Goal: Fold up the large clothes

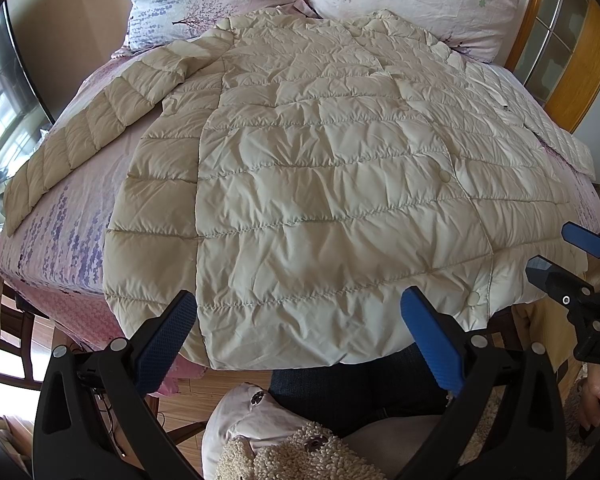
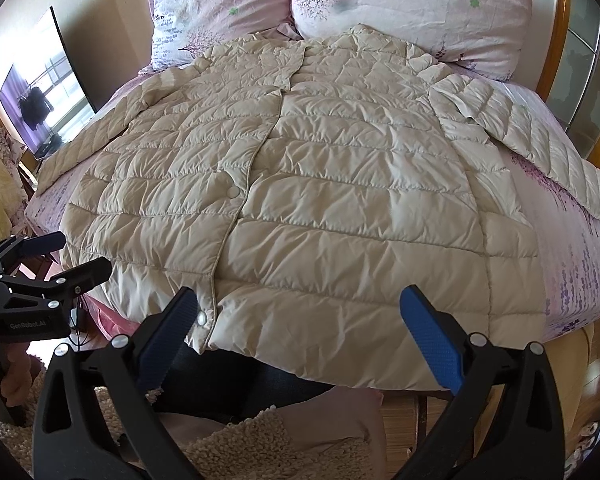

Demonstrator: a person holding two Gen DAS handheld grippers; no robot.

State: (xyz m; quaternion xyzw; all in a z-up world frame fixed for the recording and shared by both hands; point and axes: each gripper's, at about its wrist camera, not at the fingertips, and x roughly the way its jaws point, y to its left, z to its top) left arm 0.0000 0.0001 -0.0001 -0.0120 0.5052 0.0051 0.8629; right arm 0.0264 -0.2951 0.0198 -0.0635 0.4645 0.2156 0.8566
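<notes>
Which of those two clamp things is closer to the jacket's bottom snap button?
The right gripper: the bottom snap button sits just beside its left finger. The left gripper hangs further left along the hem; the button lies beyond its right finger.

Jacket [image 1: 320, 184] flat on bed [image 1: 60, 248], collar toward two pillows [image 2: 412, 12] behind; sleeves spread sideways.

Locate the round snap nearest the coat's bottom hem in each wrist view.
Left wrist view: the hem snap sits low right, just right of the left tongs.
Right wrist view: the hem snap sits low left, beside the right tongs' left finger.
Shared landmark: the front placket seam running up the coat.
</notes>
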